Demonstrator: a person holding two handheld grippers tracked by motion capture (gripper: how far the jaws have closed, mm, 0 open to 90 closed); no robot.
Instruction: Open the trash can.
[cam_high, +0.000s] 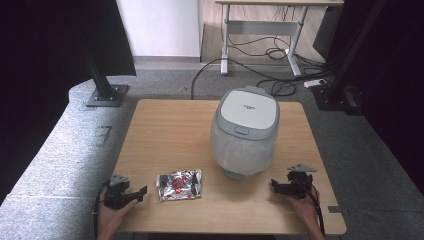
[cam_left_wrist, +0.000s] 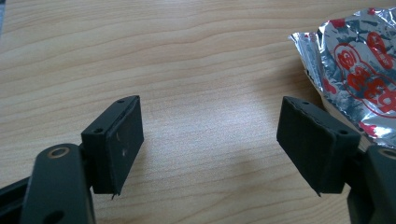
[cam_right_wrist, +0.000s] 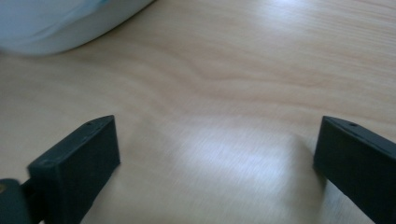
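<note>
A white and grey rice cooker (cam_high: 245, 130) stands with its lid down on the middle-right of the wooden table (cam_high: 165, 125). A shiny silver and red foil packet (cam_high: 179, 184) lies flat near the front edge, left of the cooker. My left gripper (cam_high: 140, 193) rests open at the front left, just left of the packet. In the left gripper view the packet (cam_left_wrist: 359, 70) lies beside the right jaw, with bare wood between the jaws. My right gripper (cam_high: 276, 186) rests open at the front right, beside the cooker's base (cam_right_wrist: 56, 21).
A black stand base (cam_high: 106, 95) sits on the grey floor beyond the table's far left corner. Cables (cam_high: 270, 75) and a desk frame (cam_high: 260, 30) lie farther back. Dark curtains flank both sides.
</note>
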